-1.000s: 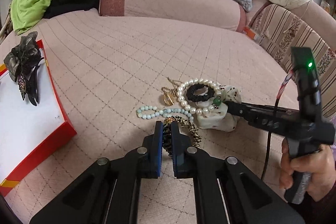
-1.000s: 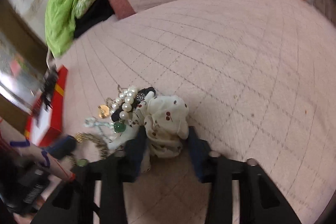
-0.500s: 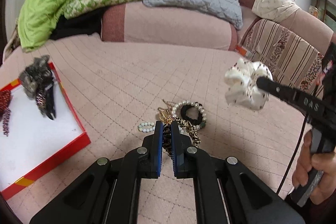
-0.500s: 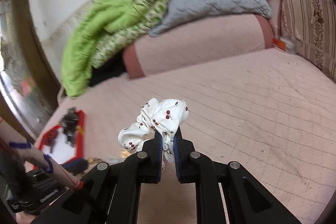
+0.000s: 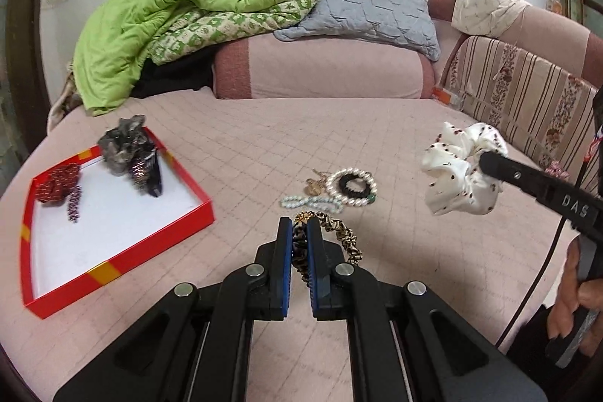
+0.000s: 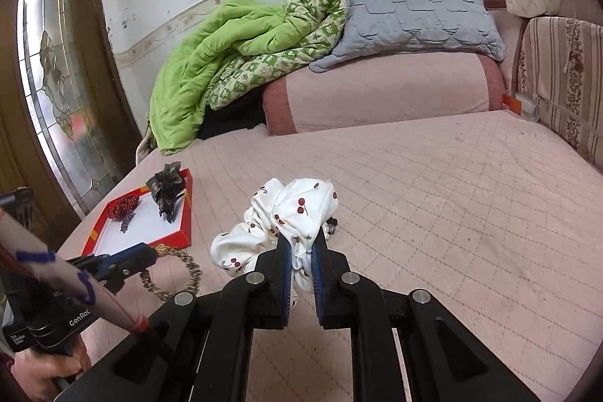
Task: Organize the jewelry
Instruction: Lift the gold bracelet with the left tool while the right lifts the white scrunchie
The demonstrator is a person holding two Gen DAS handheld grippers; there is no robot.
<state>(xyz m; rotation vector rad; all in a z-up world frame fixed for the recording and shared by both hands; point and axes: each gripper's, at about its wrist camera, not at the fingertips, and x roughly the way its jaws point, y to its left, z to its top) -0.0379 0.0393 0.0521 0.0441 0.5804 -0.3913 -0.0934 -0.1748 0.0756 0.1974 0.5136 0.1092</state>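
Note:
My left gripper (image 5: pixel 299 228) is shut on a leopard-print scrunchie (image 5: pixel 339 236) and holds it above the pink bed cover. My right gripper (image 6: pixel 301 243) is shut on a white cherry-print scrunchie (image 6: pixel 290 217), lifted in the air; it also shows in the left wrist view (image 5: pixel 459 172). A pearl bracelet (image 5: pixel 352 187), a black hair tie (image 5: pixel 348 184), a pale green bead bracelet (image 5: pixel 309 203) and a gold piece (image 5: pixel 314 185) lie on the bed. A red tray (image 5: pixel 124 247) at the left holds a grey hair clip (image 5: pixel 130 149) and a red beaded piece (image 5: pixel 56 179).
A green quilt (image 5: pixel 162 14), a grey pillow (image 5: pixel 361 6) and a pink bolster (image 5: pixel 320 74) lie at the back of the bed. A striped cushion (image 5: pixel 527 93) lines the right side. A glass door (image 6: pixel 56 81) stands at the left.
My right gripper closed on the white scrunchie and lifted it off the jewelry pile. My left gripper rose and drew back with the leopard scrunchie, so the red tray shows more fully.

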